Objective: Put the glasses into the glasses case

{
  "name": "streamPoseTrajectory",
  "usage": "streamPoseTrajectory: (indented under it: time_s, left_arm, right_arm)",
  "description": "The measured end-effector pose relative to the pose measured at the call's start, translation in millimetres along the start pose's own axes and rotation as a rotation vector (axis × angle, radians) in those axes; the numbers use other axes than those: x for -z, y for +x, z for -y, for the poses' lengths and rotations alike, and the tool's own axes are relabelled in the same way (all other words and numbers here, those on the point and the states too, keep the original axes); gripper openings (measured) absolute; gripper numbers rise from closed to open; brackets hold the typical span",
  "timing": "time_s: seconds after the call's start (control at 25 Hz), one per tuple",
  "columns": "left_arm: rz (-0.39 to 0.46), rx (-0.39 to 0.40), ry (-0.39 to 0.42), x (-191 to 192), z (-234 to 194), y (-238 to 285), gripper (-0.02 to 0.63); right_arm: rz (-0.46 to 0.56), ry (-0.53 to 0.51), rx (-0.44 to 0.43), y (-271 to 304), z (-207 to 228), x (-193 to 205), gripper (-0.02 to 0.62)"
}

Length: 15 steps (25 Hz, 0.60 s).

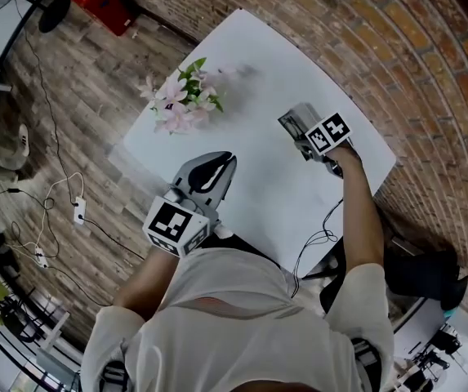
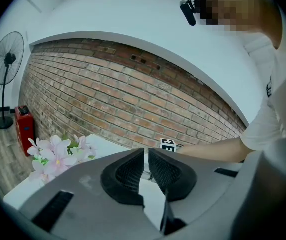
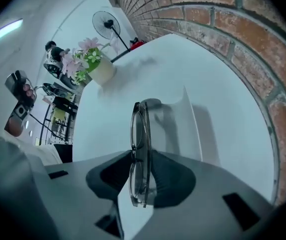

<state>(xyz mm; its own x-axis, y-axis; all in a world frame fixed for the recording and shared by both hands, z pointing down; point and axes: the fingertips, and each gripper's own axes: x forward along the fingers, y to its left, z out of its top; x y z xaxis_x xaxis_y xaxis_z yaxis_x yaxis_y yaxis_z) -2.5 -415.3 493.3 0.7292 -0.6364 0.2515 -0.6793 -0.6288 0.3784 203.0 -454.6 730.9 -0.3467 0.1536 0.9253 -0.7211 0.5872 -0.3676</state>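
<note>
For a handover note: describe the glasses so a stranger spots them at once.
Find the white table beside the brick wall. At its end away from the pink flowers, the right gripper clamps the glasses. They alone are clear-framed, folded flat, held on edge above a white case.

White table [image 1: 258, 80] against a red brick wall [image 2: 133, 99], pink flowers [image 1: 180, 100] on top, wood-plank floor [image 1: 95, 80] below, standing fan [image 2: 7, 59], red box [image 1: 99, 2] and loose cables [image 1: 54, 194] nearby.

Table [image 1: 258, 88]: smooth white top, matt. Wall [image 2: 133, 99]: rough red brick. Floor [image 1: 95, 80]: worn wood planks. Glasses [image 3: 139, 134]: translucent glossy plastic frame. Case [image 3: 185, 126]: smooth white, matt. Left gripper [image 2: 146, 151]: matt grey plastic shell; pads [image 2: 128, 176] black, ribbed, rubbery.
</note>
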Motion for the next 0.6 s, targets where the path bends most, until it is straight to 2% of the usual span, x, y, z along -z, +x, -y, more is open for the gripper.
streamPoseTrajectory:
  time_s: [0.16,0.32,0.48,0.6]
  left_arm:
    - [-0.004,-0.002,-0.008,2.0,-1.3,2.2,0.038]
    - [-0.001,-0.003,-0.005,2.1,-0.7,2.6,0.038]
    - [-0.003,-0.008,0.013,2.2,0.6,2.1,0.038]
    - [0.000,-0.001,0.015,0.4,3.7,1.8,0.038]
  right_arm:
    - [-0.007,-0.008,-0.015,2.0,-1.8,-0.1,0.175]
    - [0.025,-0.037,0.054,0.3,3.8,-3.1,0.195]
    - [0.067,-0.044,0.089,-3.0,4.7,-7.9,0.321]
    - [0.122,-0.049,0.141,-15.9,4.8,-13.8,0.348]
